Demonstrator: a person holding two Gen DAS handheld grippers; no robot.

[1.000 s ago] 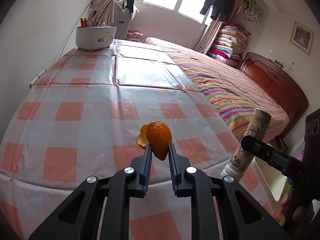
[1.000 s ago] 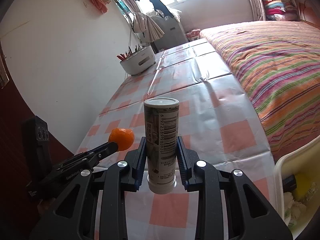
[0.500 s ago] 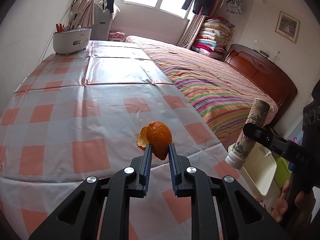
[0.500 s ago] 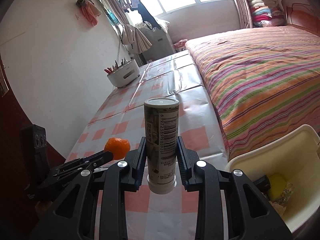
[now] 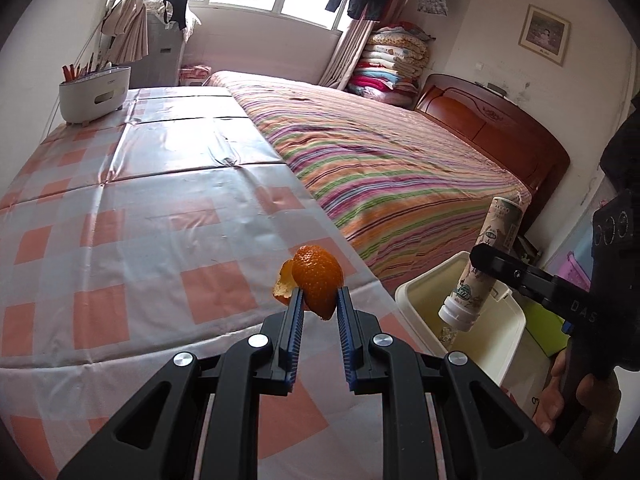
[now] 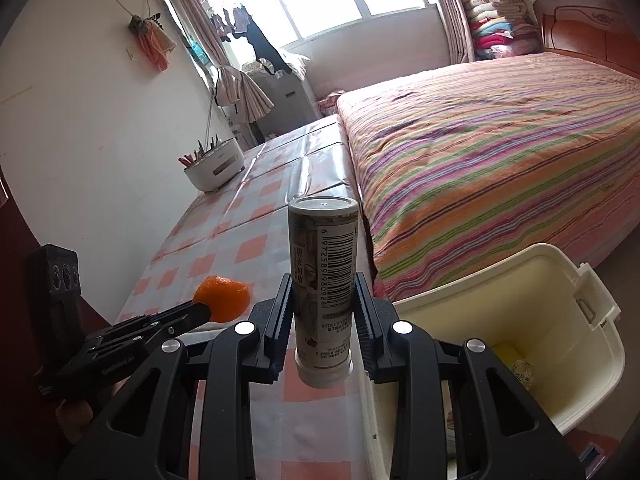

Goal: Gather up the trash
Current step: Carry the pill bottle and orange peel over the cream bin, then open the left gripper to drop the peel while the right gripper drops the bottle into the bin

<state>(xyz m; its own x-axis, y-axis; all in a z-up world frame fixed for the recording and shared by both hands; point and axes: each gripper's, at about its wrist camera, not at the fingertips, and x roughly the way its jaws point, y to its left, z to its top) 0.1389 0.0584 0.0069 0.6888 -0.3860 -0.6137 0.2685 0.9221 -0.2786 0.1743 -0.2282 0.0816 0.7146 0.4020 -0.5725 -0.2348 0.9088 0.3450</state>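
As both hands carry their loads off the checked table [image 5: 120, 216] toward the floor at its near corner, the cream bin [image 6: 552, 280] has come into full view — a second earlier only a sliver of its rim showed at 4 o'clock in the right wrist view. Left gripper [image 5: 318, 304]: jaws narrow, clamped on a piece of orange peel [image 5: 316, 280] that stands above the pads, at this view's centre and still over the tablecloth's edge. Right gripper [image 6: 322, 304]: jaws narrow, closed on a labelled tube [image 6: 323, 276] held upside down, white cap lowermost; in the left wrist view the tube [image 5: 490, 256] hangs at 3 o'clock, its cap already over the bin [image 5: 480, 320] opening. The bin sits between table and striped bed [image 5: 400, 168], with a yellow scrap visible at its bottom. Neither grip has altered during the carry. Judged from this layout, the tube is nearly placed for release, whereas the peel needs further travel toward 3 o'clock before its jaws open — dropped now, it would likely land on the cloth.
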